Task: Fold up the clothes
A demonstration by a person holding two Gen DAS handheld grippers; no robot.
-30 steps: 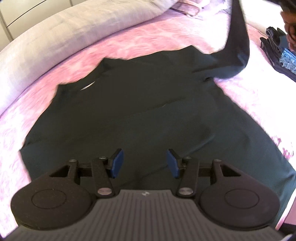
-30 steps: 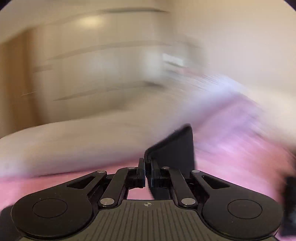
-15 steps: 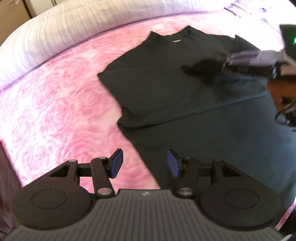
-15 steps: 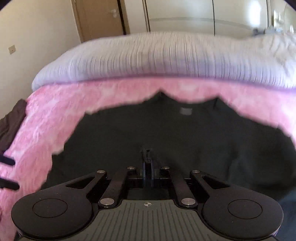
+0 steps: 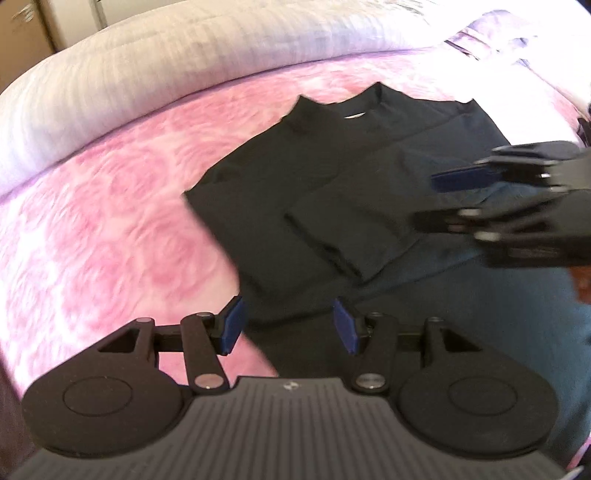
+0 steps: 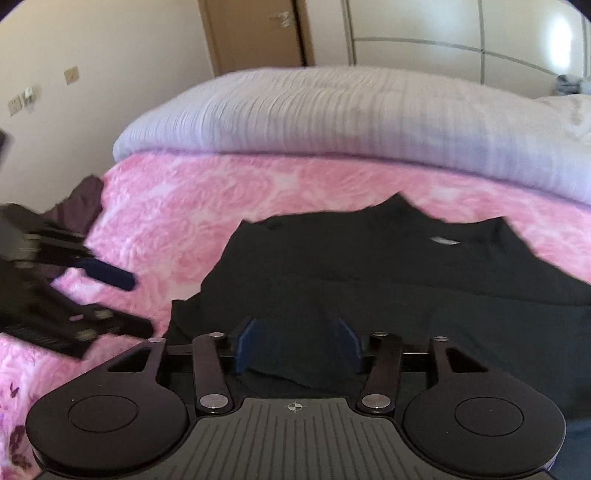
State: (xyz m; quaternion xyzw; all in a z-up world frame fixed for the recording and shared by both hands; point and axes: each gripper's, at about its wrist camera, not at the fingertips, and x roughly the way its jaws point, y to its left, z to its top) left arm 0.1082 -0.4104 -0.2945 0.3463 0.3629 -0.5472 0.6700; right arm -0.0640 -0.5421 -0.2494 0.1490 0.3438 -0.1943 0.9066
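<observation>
Lying flat on the pink rose-patterned bedspread (image 5: 110, 206), the black shirt (image 5: 332, 177) has one sleeve folded in across its body, a fold only the left wrist view shows clearly. The right wrist view alone takes in the wooden door (image 6: 255, 33) and the wardrobe (image 6: 443, 33) behind the pale duvet (image 6: 332, 118). The left gripper (image 5: 288, 325) hangs with its jaws apart and nothing between them, over the shirt's edge. The right gripper (image 6: 297, 350) has just been opening: a loose fold of black cloth sits between its blue pads (image 6: 245, 343), which no longer press it.
</observation>
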